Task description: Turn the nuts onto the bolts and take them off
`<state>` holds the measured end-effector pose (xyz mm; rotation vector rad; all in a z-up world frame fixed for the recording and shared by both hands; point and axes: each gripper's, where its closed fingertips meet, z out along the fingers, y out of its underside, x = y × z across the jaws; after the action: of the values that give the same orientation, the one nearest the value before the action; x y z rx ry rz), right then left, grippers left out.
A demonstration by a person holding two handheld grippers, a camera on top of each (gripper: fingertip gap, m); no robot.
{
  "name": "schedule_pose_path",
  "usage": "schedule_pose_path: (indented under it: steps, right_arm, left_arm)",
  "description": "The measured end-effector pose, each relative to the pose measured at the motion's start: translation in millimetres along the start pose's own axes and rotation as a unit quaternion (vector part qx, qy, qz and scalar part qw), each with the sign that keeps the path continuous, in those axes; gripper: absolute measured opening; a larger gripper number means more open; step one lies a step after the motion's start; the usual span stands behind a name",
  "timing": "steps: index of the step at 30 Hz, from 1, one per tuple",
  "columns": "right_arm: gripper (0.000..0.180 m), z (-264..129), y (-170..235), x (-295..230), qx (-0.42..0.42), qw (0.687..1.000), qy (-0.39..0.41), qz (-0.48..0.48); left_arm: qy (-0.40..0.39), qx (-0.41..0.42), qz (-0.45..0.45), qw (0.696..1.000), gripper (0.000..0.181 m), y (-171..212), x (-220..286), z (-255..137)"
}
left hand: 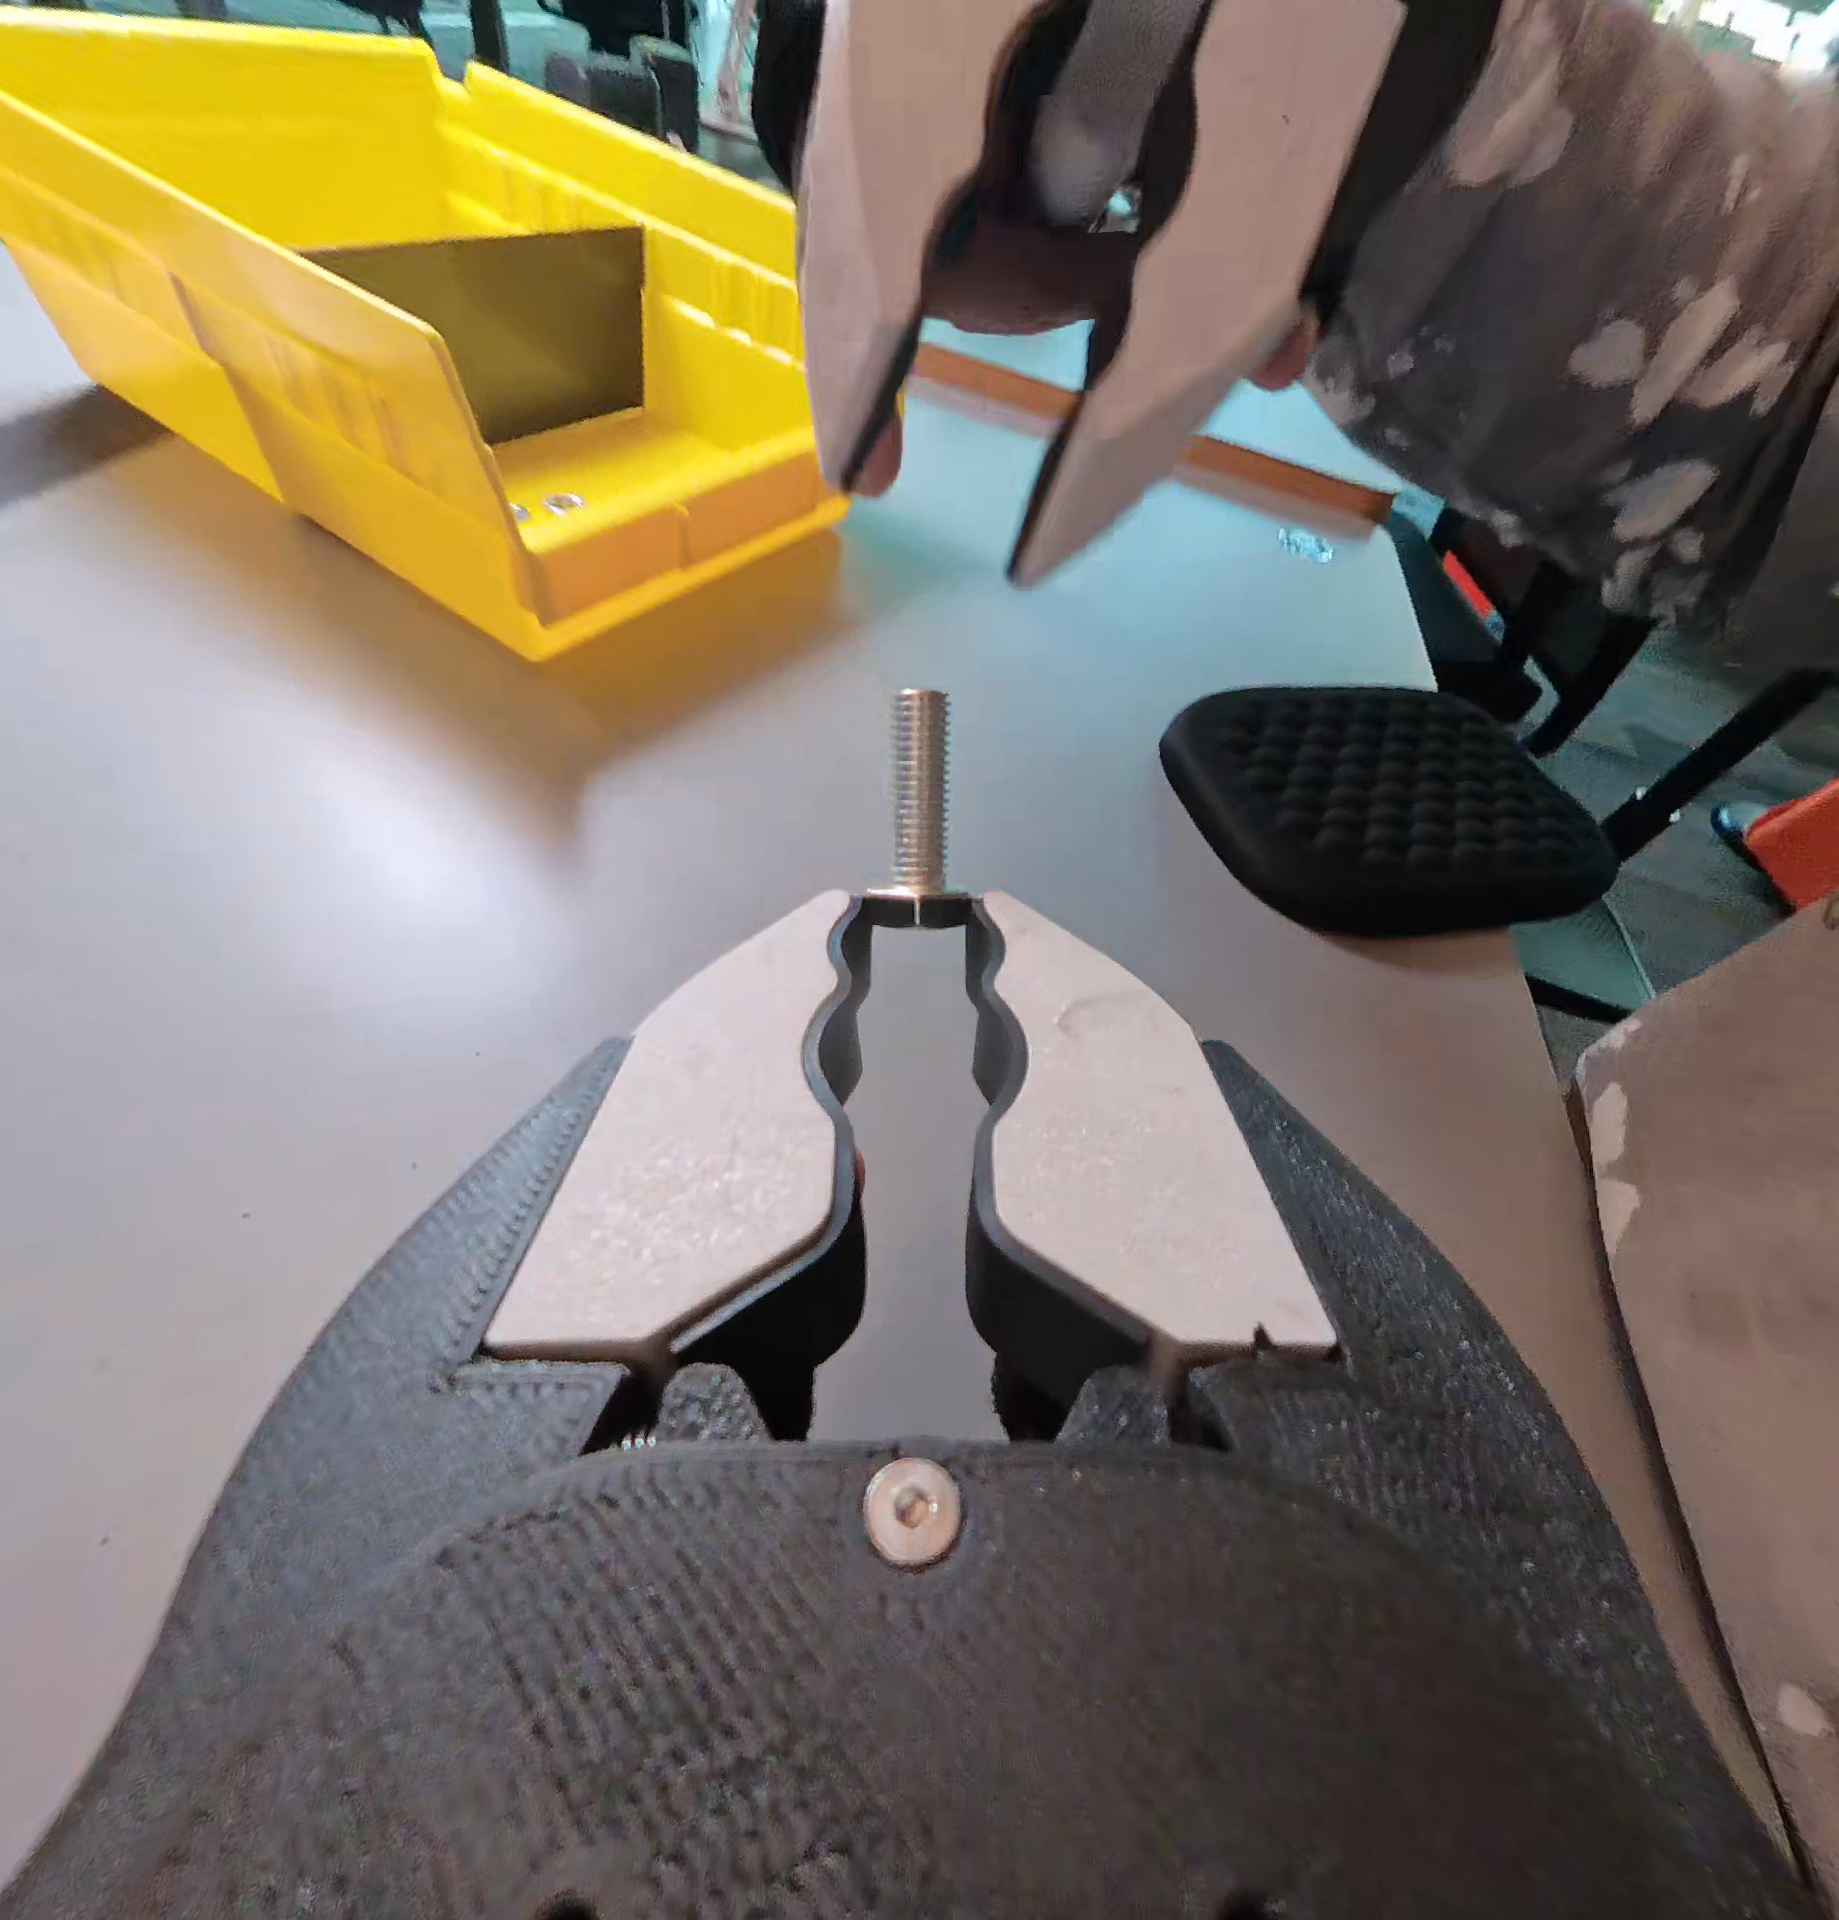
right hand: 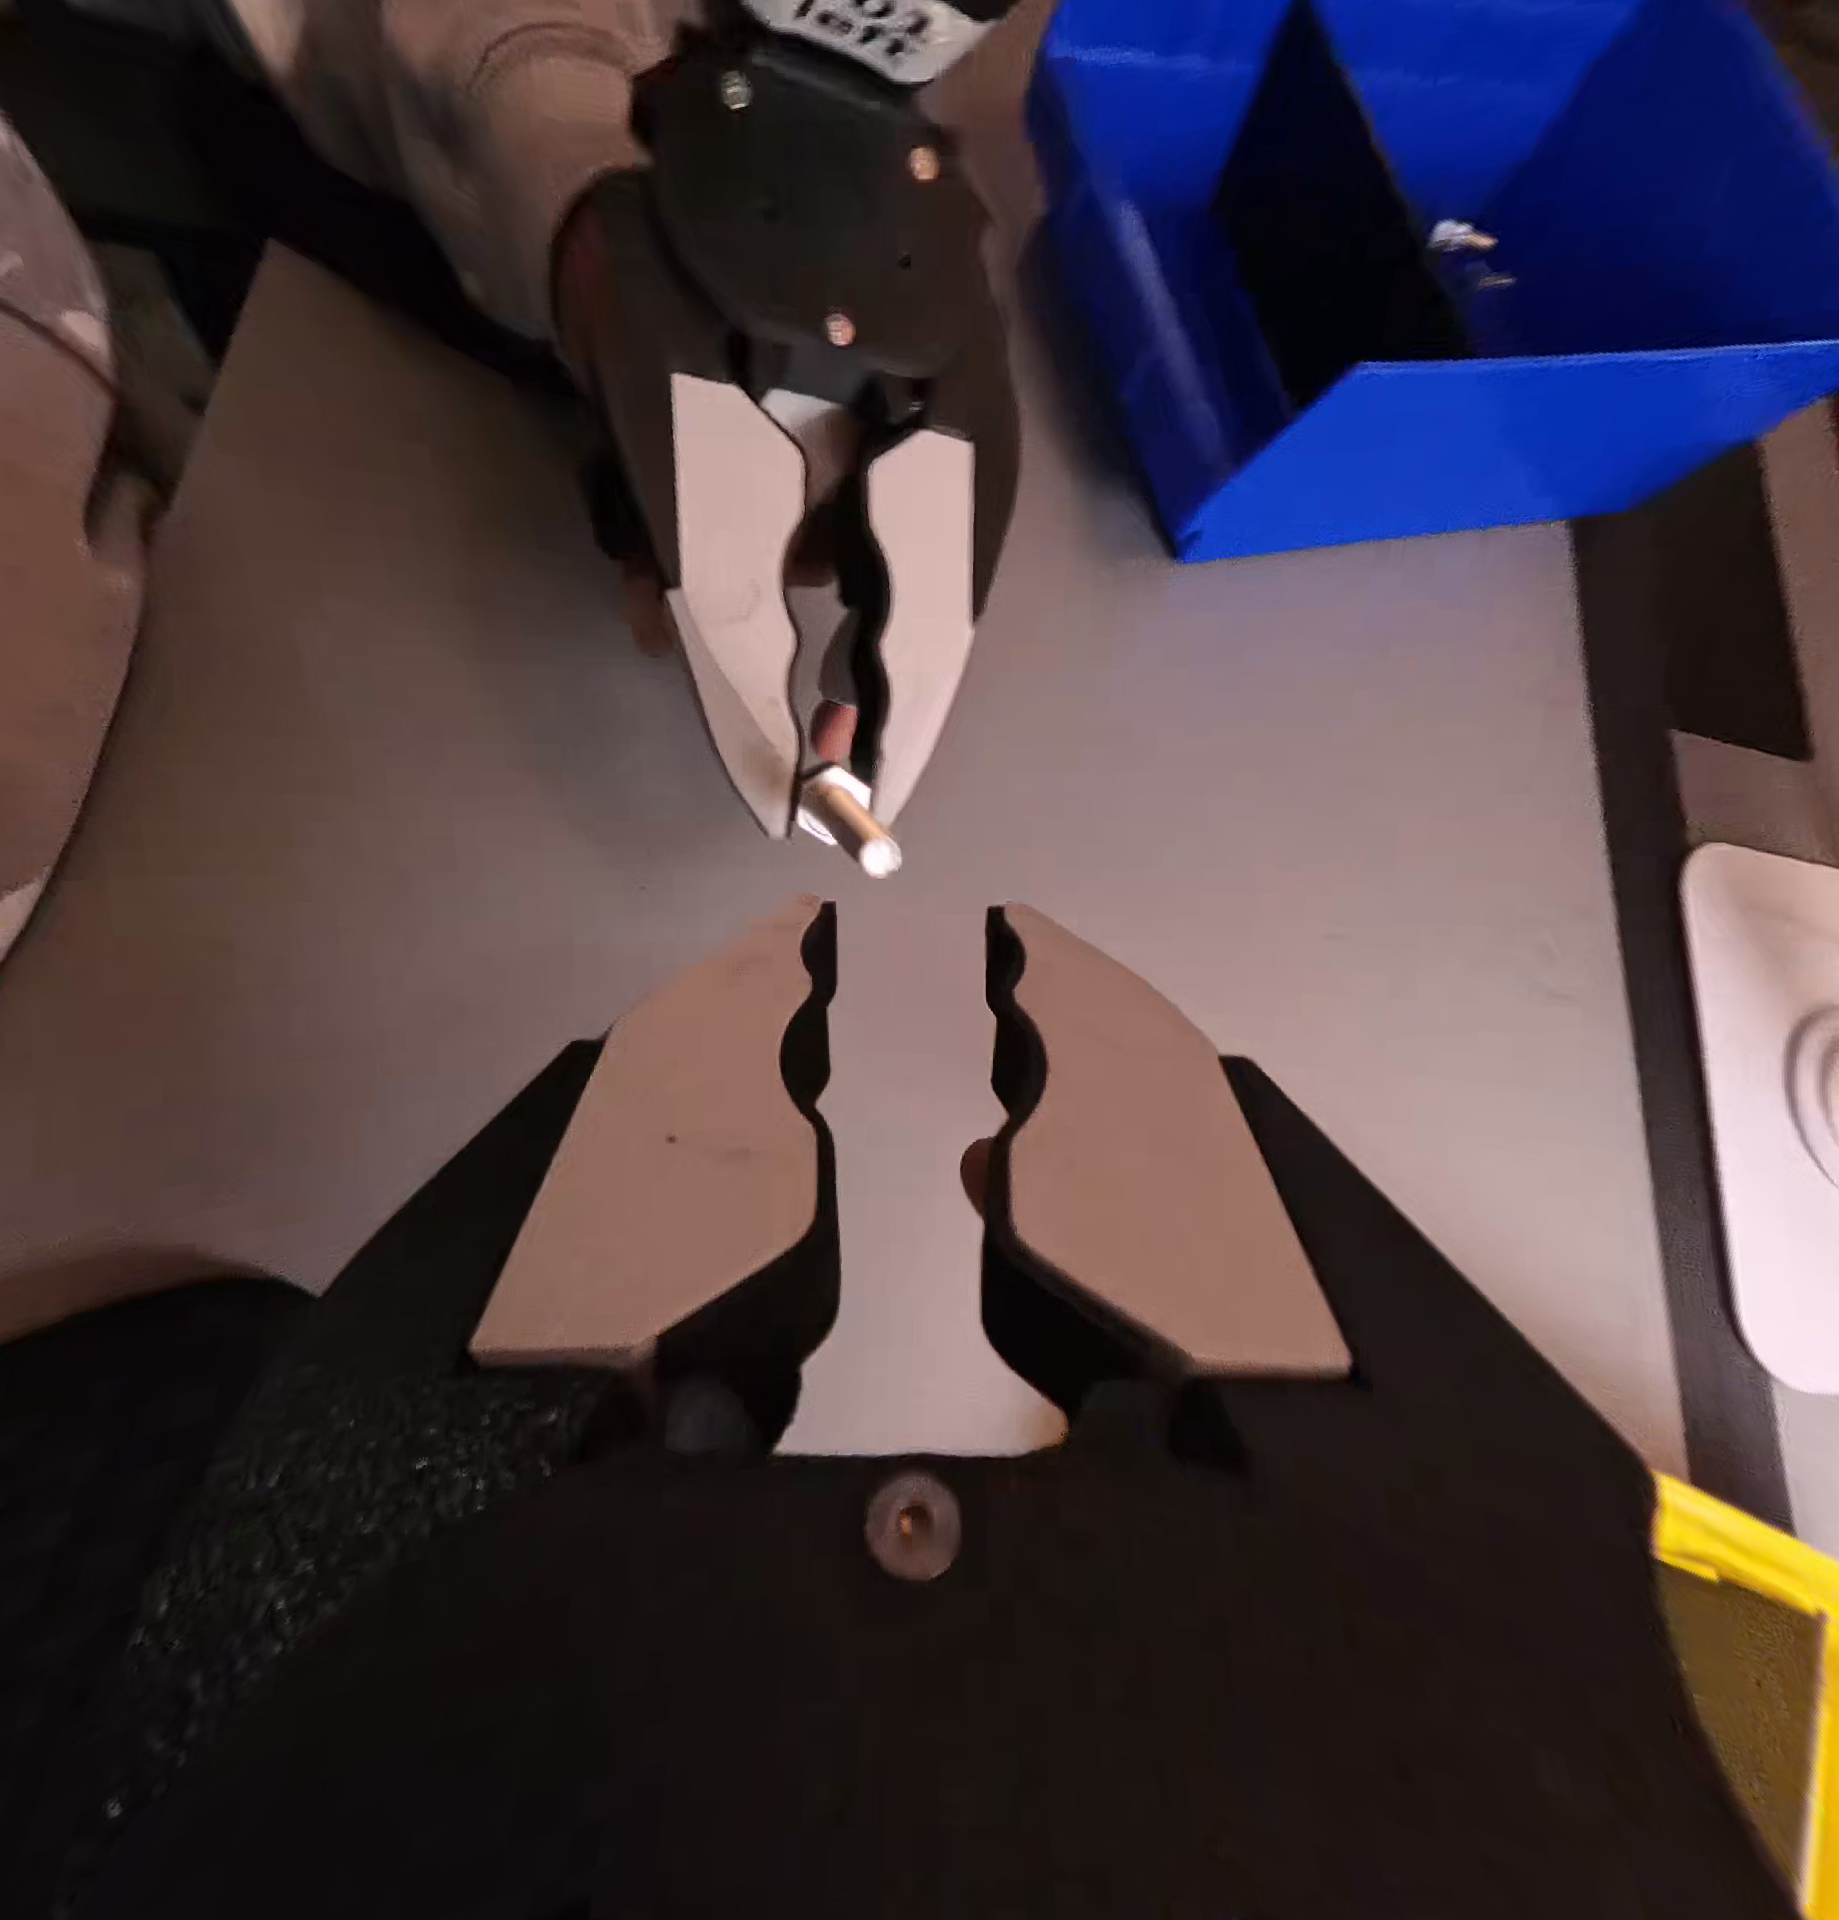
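My left gripper [left hand: 917, 906] is shut on the head of a silver bolt [left hand: 920, 795]. The bare threaded shaft points forward, away from the fingers. No nut shows on it. The right wrist view shows the same gripper [right hand: 837, 816] from the front, with the bolt [right hand: 853, 826] pointing toward the camera. My right gripper [right hand: 910, 909] is open and empty, its tips just short of the bolt's end. In the left wrist view it [left hand: 946, 520] hangs open above and beyond the bolt. Two small nuts [left hand: 546, 507] lie in the yellow bin.
A yellow bin [left hand: 395, 343] with a dark divider stands at the back left of the grey table [left hand: 271, 831]. A blue bin [right hand: 1414, 312] holding small metal parts [right hand: 1460, 244] stands to the upper right in the right wrist view. A black chair armrest [left hand: 1382, 810] sits at the table's right edge.
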<state>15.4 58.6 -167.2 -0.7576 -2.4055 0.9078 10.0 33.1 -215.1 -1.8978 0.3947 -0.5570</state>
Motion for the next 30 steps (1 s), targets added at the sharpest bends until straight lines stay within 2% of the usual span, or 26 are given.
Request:
schedule_pose_path:
  steps: [4,6,12,22,26,28,30]
  right_arm:
    - [0.028,31,2,-25,-0.038,0.998,-0.044,-0.026]
    - [0.012,38,6,-28,-0.052,0.997,-0.050,-0.032]
    - [0.009,33,11,-27,-0.070,0.995,-0.066,-0.004]
    - [0.009,46,18,-27,-0.098,0.993,-0.058,-0.012]
    - [0.009,35,14,-12,-0.068,0.997,-0.045,0.014]
    - [0.009,18,16,12,-0.049,0.998,-0.011,0.035]
    - [0.009,-10,23,55,-0.031,0.996,0.055,0.070]
  left_arm:
    - [0.002,-0.031,0.026,0.999,0.018,9,8,6]
    - [0.003,-0.033,0.035,0.999,0.018,9,10,6]
    - [-0.006,0.004,0.051,0.999,0.018,-6,10,-2]
    - [-0.006,0.001,0.061,0.998,0.018,-6,8,-6]
    - [-0.032,0.043,0.034,0.998,0.024,-17,-4,-12]
    - [-0.055,0.066,0.034,0.996,0.030,-25,-14,-21]
    - [-0.081,0.090,0.036,0.992,0.030,-33,-25,-31]
